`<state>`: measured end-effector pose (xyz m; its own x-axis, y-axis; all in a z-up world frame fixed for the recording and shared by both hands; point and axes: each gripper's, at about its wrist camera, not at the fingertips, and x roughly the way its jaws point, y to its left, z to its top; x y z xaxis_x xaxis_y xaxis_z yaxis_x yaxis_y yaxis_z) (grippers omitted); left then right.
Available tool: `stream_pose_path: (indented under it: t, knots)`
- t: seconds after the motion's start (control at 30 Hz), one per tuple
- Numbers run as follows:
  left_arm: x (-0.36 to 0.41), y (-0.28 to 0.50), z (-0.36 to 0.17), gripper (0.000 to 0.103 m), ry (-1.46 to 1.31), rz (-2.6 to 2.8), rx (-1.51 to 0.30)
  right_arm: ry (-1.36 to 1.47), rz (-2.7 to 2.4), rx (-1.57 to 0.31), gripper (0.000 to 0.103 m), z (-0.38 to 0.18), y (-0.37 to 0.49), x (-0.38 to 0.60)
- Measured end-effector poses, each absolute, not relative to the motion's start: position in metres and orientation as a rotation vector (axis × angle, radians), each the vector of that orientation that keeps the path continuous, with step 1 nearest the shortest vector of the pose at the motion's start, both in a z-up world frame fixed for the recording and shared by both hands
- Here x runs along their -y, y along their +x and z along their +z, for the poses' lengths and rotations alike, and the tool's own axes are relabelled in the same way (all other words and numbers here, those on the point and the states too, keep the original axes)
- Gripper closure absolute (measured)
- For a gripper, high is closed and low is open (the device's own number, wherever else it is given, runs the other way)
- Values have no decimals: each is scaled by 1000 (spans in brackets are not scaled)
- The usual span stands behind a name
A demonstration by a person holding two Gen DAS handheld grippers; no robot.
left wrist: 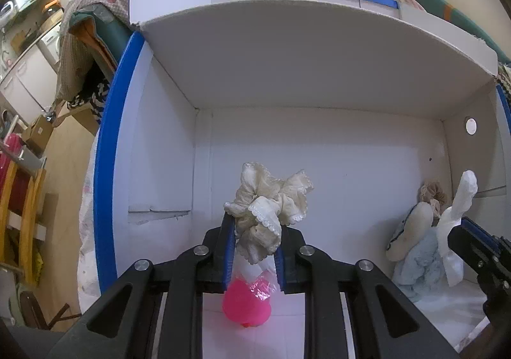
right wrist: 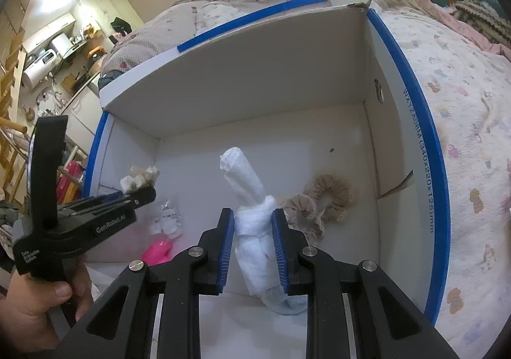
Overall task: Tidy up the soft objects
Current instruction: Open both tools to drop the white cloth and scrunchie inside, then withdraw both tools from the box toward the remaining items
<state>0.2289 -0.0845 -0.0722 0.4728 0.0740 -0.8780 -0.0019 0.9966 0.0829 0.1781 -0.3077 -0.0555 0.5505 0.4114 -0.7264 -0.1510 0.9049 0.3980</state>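
Note:
My left gripper (left wrist: 255,224) is shut on a cream lace-edged scrunchie (left wrist: 268,199) and holds it over the floor of a white cardboard box (left wrist: 319,148) with blue tape on its rim. Under it lies a pink soft toy (left wrist: 246,304) in clear wrap. My right gripper (right wrist: 252,213) is shut on a knotted white cloth roll (right wrist: 246,180) that stands upright above a pale blue plush (right wrist: 287,304). A beige scrunchie (right wrist: 329,196) lies on the box floor just right of the roll. In the right wrist view the left gripper (right wrist: 145,191) shows at the left with the cream scrunchie (right wrist: 140,175).
The box (right wrist: 412,97) lies on a bed with a patterned quilt (right wrist: 463,103); its raised flap forms the far wall. A crumpled clear wrapper (right wrist: 167,218) lies beside the pink toy (right wrist: 158,252). A hand (right wrist: 32,311) grips the left tool. Shelves and a wooden rack (left wrist: 19,199) stand left.

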Motion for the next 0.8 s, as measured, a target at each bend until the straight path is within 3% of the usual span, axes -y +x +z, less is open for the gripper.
stream_pose_path:
  t: [0.13, 0.33, 0.4, 0.47, 0.67, 0.8]
  knots:
    - [85, 230, -72, 82, 82, 53, -1075, 317, 349, -914, 77, -52, 177, 310]
    - [85, 228, -68, 66, 97, 54, -1066, 351, 365, -884, 75, -46, 174, 313]
    - [84, 226, -65, 56, 104, 58, -1058, 365, 369, -874, 67, -44, 174, 315]
    - [85, 224, -61, 41, 116, 64, -1046, 384, 378, -865, 36, -43, 172, 316]
    - [80, 217, -50, 39, 98, 66, -1015, 415, 384, -830, 26, -35, 169, 319]
    - [79, 214, -47, 39, 99, 70, -1016, 430, 371, -842, 26, -37, 169, 322]
